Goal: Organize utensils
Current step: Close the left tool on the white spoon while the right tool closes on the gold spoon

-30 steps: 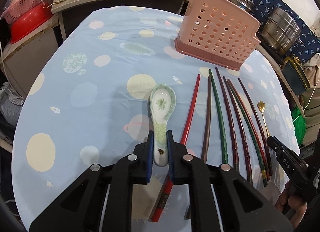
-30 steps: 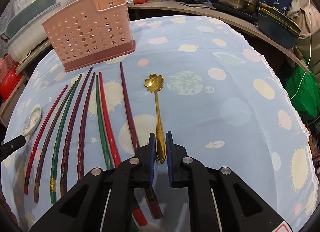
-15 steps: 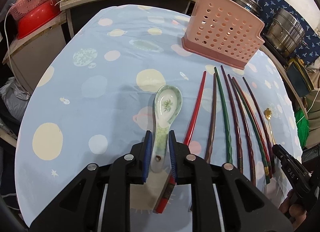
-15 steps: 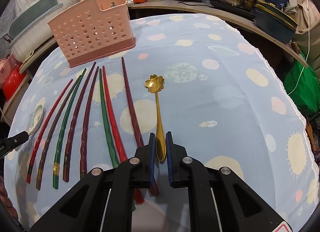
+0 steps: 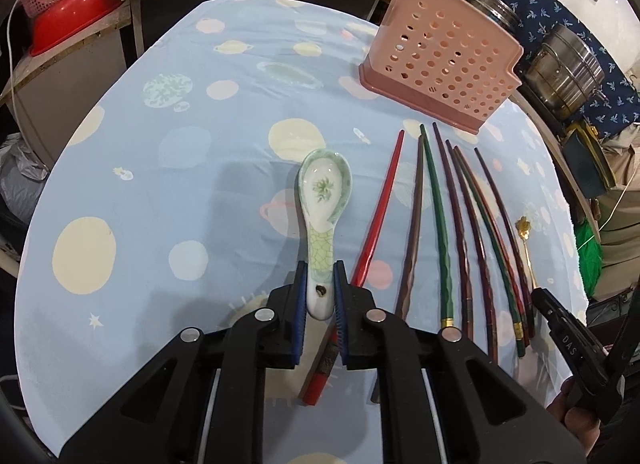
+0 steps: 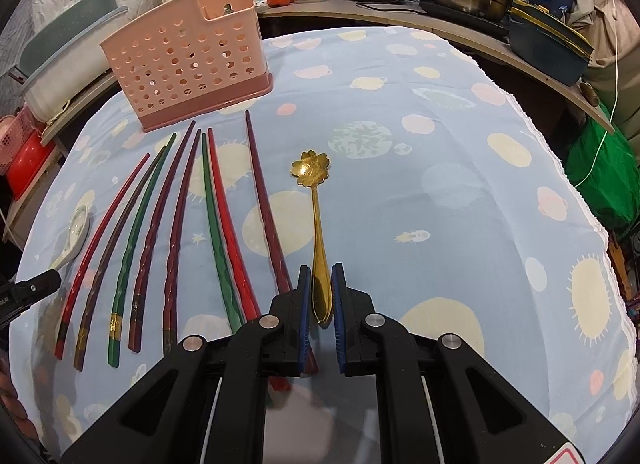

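Left wrist: left gripper (image 5: 320,296) grips ceramic spoon (image 5: 325,199) handle | right gripper (image 6: 320,296) brackets gold spoon (image 6: 316,199), contact unclear | step: pickup | next: carry to pink basket (image 6: 184,59)

Both the left gripper (image 5: 320,296) and the right gripper (image 6: 320,296) share black angular bodies, ribbed blue pads (image 5: 299,304), and silver rivets (image 6: 267,320) at ten and two o'clock.

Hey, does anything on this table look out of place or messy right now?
Mostly tidy. Two chopsticks, the green one and red one, cross near their handles instead of lying parallel. The pink basket stands upright.
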`<act>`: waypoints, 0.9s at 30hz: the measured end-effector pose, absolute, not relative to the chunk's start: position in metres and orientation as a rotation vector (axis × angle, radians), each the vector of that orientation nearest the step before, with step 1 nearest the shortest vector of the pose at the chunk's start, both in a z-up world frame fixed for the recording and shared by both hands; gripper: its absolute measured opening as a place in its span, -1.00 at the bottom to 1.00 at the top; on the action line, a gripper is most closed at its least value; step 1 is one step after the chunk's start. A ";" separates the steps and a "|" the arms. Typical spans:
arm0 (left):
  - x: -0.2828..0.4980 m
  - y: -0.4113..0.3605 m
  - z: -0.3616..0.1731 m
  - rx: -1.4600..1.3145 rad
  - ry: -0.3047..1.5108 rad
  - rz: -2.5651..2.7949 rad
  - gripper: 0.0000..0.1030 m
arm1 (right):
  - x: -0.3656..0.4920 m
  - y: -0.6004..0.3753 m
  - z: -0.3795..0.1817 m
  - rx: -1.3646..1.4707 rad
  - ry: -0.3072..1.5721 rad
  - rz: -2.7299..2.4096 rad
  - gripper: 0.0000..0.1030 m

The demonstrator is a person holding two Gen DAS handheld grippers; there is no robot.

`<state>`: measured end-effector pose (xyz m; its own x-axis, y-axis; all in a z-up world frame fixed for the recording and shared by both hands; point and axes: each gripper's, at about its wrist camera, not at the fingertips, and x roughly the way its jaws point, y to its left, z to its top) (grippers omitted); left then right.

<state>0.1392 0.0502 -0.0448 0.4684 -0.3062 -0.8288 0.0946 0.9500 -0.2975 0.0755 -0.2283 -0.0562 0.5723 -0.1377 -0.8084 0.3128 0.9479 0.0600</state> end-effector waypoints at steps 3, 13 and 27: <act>0.138 0.051 -0.041 -0.223 1.049 -0.239 -0.76 | 0.072 -0.228 -0.056 0.212 0.928 -0.266 -0.80; 0.142 0.054 -0.050 -0.262 1.076 -0.251 -0.76 | 0.069 -0.227 -0.055 0.215 0.927 -0.262 -0.80; 0.124 0.051 -0.016 -0.172 0.957 -0.233 -0.81 | 0.051 -0.225 -0.031 0.211 0.877 -0.261 -0.82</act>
<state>0.1237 0.0510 -0.0159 0.5543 -0.2720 -0.7866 0.1208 0.9614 -0.2473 0.0507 -0.2250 -0.0307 0.6117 -0.1382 -0.7789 0.3097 0.9479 0.0750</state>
